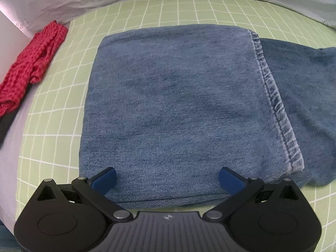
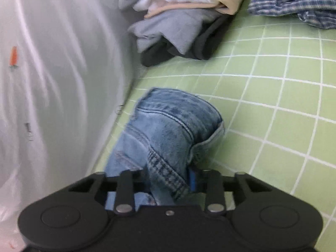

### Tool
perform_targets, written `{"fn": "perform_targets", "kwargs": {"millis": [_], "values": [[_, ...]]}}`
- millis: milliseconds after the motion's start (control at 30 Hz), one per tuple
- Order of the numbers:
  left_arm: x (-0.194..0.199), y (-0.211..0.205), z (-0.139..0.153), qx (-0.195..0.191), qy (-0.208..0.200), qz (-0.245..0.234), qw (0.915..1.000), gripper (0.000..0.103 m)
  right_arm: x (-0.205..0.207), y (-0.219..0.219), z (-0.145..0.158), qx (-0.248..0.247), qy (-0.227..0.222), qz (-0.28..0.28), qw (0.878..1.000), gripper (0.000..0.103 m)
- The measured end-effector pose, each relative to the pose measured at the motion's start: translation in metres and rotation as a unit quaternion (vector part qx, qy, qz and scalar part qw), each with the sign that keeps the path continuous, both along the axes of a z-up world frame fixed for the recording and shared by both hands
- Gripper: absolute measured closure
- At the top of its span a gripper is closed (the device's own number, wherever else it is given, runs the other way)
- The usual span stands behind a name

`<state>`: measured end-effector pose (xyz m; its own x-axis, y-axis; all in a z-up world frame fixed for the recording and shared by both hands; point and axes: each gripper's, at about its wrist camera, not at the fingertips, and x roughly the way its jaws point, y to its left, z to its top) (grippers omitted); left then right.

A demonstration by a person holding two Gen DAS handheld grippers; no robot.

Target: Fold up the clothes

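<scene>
On the green gridded mat (image 1: 52,113), the folded jeans (image 1: 174,105) lie flat under the left gripper (image 1: 167,180), jaws spread wide. The right gripper (image 2: 168,184) clamps their waistband end; pulling it over unevenly could skew the finished fold.

No readable text, numbers or brand names in either view, only a small unlettered emblem on the left gripper (image 1: 167,181) body, a carrot motif on the white sheet (image 2: 52,63)
</scene>
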<state>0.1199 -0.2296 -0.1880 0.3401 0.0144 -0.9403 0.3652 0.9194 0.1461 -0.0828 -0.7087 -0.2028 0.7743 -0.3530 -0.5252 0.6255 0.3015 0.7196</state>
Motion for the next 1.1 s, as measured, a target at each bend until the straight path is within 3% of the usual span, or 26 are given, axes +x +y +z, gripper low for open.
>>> {"fn": "perform_targets", "kwargs": {"millis": [133,300,667,833,933,1033,1100], "values": [[0.001,0.005,0.000,-0.016,0.003,0.005,0.9999,0.000,0.004,0.023,0.027,-0.036,-0.060,0.069,0.995,0.084],[0.000,0.008,0.009,-0.017,-0.019,-0.002,0.9997,0.000,0.019,0.058,0.057,-0.074,-0.100,0.139,0.982,0.085],[0.004,0.050,0.027,-0.039,-0.047,-0.002,0.9981,0.000,0.064,0.156,0.086,-0.082,-0.137,0.247,0.956,0.085],[0.006,0.077,0.028,-0.041,-0.044,-0.002,0.9982,0.000,0.089,0.226,0.079,-0.038,-0.159,0.318,0.934,0.086],[0.006,0.092,0.027,-0.041,-0.043,-0.002,0.9982,0.000,0.112,0.271,0.056,-0.017,-0.112,0.372,0.921,0.086],[0.006,0.104,0.025,-0.042,-0.039,0.006,0.9983,0.000,0.133,0.316,0.014,-0.011,0.007,0.420,0.908,0.082],[0.006,0.111,0.025,-0.044,-0.039,0.009,0.9982,0.000,0.133,0.335,0.002,-0.043,0.037,0.423,0.904,0.082]]}}
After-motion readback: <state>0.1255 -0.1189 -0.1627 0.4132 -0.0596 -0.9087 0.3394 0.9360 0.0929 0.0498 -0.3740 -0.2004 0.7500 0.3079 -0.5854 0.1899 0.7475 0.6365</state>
